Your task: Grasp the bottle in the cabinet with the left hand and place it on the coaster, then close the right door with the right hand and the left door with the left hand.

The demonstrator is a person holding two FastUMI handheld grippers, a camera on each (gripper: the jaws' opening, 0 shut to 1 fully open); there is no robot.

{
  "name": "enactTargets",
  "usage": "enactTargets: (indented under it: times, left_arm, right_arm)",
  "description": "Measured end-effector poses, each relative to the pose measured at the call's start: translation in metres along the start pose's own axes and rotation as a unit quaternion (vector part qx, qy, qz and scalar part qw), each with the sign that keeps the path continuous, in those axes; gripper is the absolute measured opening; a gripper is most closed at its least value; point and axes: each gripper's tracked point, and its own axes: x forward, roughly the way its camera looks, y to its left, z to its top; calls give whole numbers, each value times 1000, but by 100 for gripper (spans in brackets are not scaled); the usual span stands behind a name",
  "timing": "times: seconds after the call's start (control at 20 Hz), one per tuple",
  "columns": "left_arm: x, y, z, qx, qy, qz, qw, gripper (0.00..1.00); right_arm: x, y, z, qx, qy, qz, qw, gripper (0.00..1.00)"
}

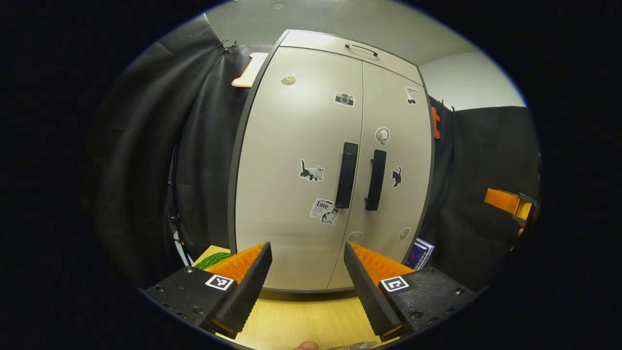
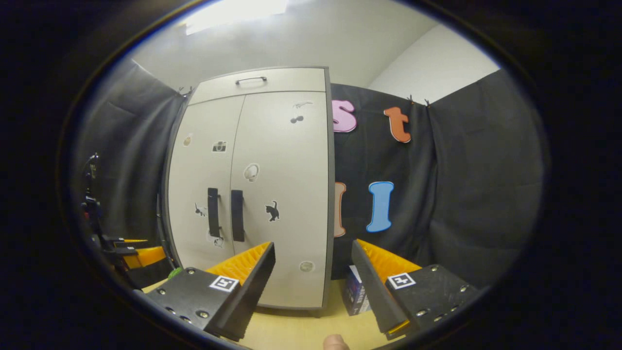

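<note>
Left gripper view is showing the left gripper (image 1: 307, 272) hovering in front of the cabinet (image 1: 311, 160), its two fingers (image 1: 252, 277) standing wide apart with nothing between them. Both doors are sitting shut: the left door (image 1: 296, 146) and the right door (image 1: 393, 146) are meeting at a thin seam, and the two black handles (image 1: 347, 175) are standing upright just beside that seam, one on each door. Small stickers are dotting both doors, among them a cat sticker (image 1: 312, 172) on the left door. With the doors shut, the cabinet's inside is hidden and I cannot tell where the bottle is. A drawer with a thin handle (image 1: 361, 48) is running across the cabinet's top. The cabinet is standing on a light wooden table (image 1: 306, 316). Something green (image 1: 213, 260) is lying on the table near the cabinet's lower left corner, partly behind the near finger. A small blue box (image 1: 419, 253) is leaning just beside the cabinet's lower right corner. Far off at the right edge, the right gripper (image 1: 510, 201) is showing as an orange and black shape against the black cloth.

Right gripper view is showing the right gripper (image 2: 313, 274) with its fingers (image 2: 384, 277) also spread apart and empty, pointing toward the cabinet's right edge. The blue box is standing on the table between those fingers, farther off. At the far left edge the left gripper is peeking in, too small to tell its state there.
</note>
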Motion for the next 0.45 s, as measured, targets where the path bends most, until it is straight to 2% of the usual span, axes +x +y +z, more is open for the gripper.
enactTargets:
  times: [0.45]
  left_arm:
    - [2, -2, 8, 9, -5, 5, 1000, 94]
  right_arm:
    - [1, -2, -3, -2, 3, -2, 1000, 96]
